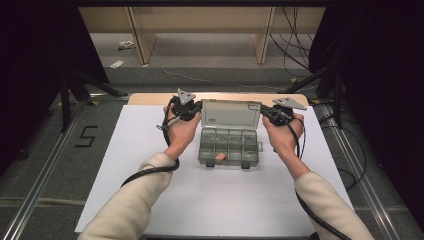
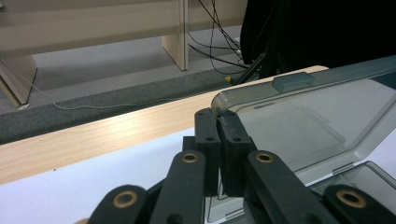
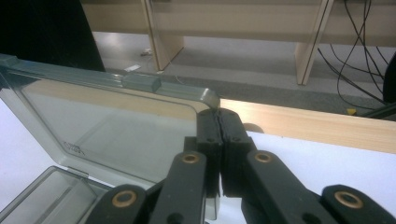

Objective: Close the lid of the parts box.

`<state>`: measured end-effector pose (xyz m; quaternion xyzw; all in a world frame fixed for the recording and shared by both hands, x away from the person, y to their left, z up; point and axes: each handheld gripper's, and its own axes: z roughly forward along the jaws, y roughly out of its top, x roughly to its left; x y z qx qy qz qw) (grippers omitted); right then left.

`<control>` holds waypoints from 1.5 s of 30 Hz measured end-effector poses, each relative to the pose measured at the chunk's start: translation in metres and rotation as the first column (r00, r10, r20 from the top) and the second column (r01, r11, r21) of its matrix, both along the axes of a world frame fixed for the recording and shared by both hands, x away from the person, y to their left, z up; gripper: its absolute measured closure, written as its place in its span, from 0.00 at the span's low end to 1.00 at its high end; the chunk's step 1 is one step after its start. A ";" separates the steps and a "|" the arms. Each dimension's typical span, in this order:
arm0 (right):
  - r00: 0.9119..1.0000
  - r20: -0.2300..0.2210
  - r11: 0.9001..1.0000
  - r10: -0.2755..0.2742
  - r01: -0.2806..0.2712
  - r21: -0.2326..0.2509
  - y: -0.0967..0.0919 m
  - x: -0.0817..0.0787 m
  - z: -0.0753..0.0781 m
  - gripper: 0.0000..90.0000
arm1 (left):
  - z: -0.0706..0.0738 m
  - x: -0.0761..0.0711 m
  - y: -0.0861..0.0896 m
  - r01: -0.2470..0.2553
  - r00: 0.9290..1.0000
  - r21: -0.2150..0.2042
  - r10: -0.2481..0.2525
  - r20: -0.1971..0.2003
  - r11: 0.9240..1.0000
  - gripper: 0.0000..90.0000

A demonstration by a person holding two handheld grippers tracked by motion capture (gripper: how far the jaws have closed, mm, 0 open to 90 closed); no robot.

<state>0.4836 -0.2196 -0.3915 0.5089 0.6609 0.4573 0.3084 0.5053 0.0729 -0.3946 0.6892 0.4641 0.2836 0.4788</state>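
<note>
A clear grey plastic compartment box lies on the white table top, its hinged lid standing up at the far side. My left gripper is shut on the lid's left top corner, and my right gripper is shut on its right top corner. In the left gripper view the black jaws pinch the corner of the lid. The right gripper view has the jaws closed over the edge of the lid. A small orange-pink piece rests in a front compartment.
The white sheet covers the table, with a bare wooden strip along the far edge. Beyond it are grey floor, wooden furniture legs and loose cables. Black stands flank the table.
</note>
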 end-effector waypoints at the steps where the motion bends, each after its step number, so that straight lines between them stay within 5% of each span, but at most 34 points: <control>1: 1.000 0.000 1.000 0.000 0.000 -0.002 0.000 -0.001 0.000 0.99 | 0.000 -0.001 0.000 0.000 1.000 0.000 0.000 0.001 1.000 0.97; 45: 0.999 0.024 0.999 0.039 -0.038 -0.026 -0.002 -0.033 -0.007 0.99 | -0.010 -0.030 0.006 0.038 0.997 0.034 -0.040 0.070 0.999 0.97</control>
